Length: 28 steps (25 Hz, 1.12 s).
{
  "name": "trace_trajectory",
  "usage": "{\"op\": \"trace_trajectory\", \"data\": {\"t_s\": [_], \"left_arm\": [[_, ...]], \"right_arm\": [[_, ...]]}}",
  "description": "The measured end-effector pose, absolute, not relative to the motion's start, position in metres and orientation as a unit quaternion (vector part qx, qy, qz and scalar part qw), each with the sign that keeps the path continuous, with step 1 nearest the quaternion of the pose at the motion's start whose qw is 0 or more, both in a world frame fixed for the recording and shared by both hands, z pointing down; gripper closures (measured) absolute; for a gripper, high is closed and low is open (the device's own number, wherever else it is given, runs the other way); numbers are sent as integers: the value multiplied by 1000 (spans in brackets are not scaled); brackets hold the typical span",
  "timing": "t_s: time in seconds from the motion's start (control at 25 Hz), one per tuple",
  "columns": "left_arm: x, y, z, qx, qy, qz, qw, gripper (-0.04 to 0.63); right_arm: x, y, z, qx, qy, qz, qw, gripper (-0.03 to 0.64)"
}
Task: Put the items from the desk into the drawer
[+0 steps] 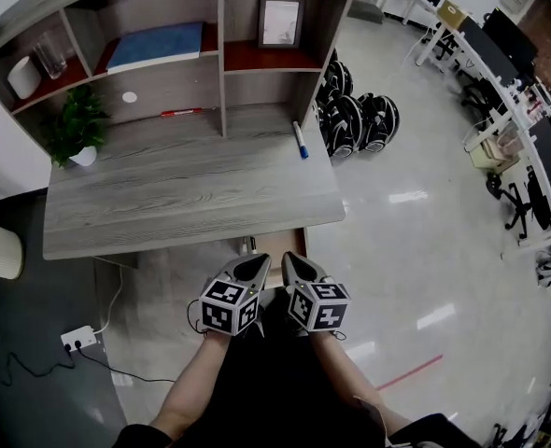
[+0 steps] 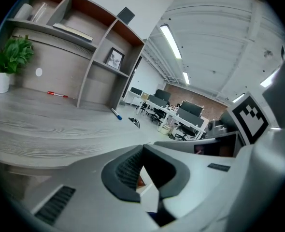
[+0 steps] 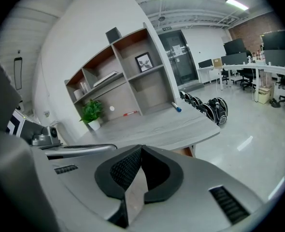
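Both my grippers are closed and empty: the left gripper (image 1: pixel 256 263) and the right gripper (image 1: pixel 290 261) hang side by side, tips together, just below the front edge of the desk (image 1: pixel 191 194), right at the drawer (image 1: pixel 277 242). Only a brown strip of the drawer shows under that edge, so I cannot tell how far open it is. The things to move are well away from me, a blue marker (image 1: pixel 300 141) near the desk's right edge and a red pen (image 1: pixel 180 112) at the back under the shelf (image 1: pixel 222 73). The main risk, I think, is the desk lip: if I come up from here without backing off, I could knock a jaw against it. The grippers are so near each other that they may bump if both reach for the drawer. The marker is round and close to the edge, so a clumsy nudge could roll it to the floor. The plant (image 1: pixel 76 129) stands far left, out of the way. The middle of the desk is bare, which gives me wide room to reach across.
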<state>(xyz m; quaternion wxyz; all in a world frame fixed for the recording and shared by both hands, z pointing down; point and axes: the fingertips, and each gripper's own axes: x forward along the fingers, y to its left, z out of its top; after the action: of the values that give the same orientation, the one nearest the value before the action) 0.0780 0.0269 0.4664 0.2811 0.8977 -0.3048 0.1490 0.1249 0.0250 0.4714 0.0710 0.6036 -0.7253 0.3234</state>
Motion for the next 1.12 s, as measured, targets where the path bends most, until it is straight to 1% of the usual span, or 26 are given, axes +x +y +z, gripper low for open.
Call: {"op": "trace_trajectory", "data": {"t_s": [0.32,0.56,0.8,1.04,1.12], "left_arm": [[108,-16,471,888,-324,151,288,575],[127,-54,475,878,-345,158,290,575],[144,-99,481,869,-367,163,288,574],[154,-140,493,858,-389,168,289,574],[156,-153,498,853,-398,169,292,574]], "right_arm": [[164,-23,479,596,-724,339,74,596],[189,-75,481,590,-730,333,88,593],[210,-129,487,585,-734,331,98,553],[232,-177,503,582,-732,335,111,534],[237,-190,510,580,-732,339,116,519]]}}
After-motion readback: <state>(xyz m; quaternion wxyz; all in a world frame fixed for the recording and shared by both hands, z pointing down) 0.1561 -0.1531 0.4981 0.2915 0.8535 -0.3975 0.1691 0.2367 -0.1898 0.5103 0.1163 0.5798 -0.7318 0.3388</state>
